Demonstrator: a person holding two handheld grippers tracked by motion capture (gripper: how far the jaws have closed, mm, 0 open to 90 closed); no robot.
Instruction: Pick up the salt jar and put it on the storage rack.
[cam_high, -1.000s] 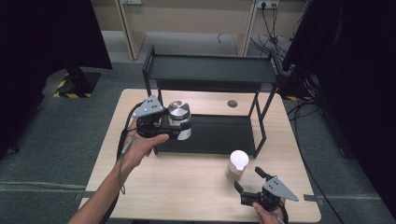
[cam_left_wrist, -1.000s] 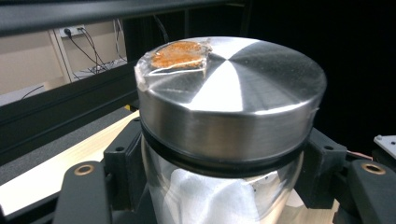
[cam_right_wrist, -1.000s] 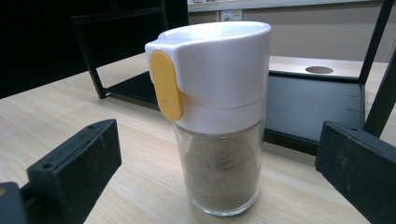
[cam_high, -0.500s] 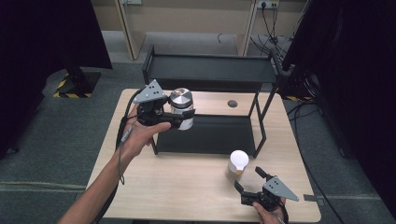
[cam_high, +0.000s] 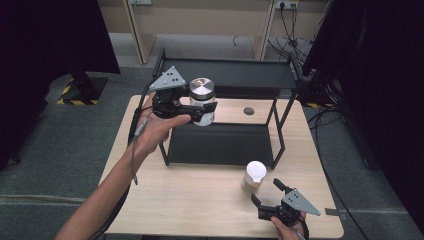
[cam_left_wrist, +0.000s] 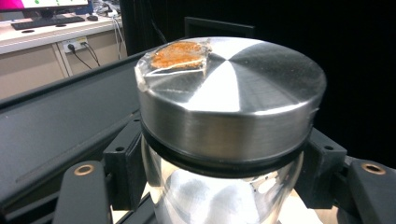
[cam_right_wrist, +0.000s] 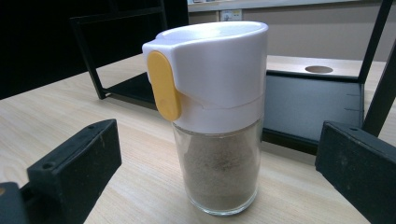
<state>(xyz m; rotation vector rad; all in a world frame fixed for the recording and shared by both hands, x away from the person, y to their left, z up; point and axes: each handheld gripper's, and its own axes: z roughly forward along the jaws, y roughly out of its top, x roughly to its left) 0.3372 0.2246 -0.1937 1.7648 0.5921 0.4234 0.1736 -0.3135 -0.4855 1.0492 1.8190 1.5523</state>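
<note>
Left claw (cam_high: 200, 111) gripping steel-lidded jar (cam_high: 202, 100) beside black rack (cam_high: 227, 75), right claw (cam_high: 267, 194) near white-capped shaker (cam_high: 254, 176)

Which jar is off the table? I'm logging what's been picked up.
The metal-lidded jar, clamped in the left gripper; the white-capped jar stands on the table.

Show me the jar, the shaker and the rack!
jar (cam_high: 202, 102), high view, on its glass body under the metal lid
shaker (cam_right_wrist: 219, 158), right gripper view, on its glass part with the powder
rack (cam_high: 227, 74), high view, on its top shelf

Wooden table (cam_high: 200, 200) with black rack (cam_high: 220, 145) (and shaker (cam_high: 254, 176)).
</note>
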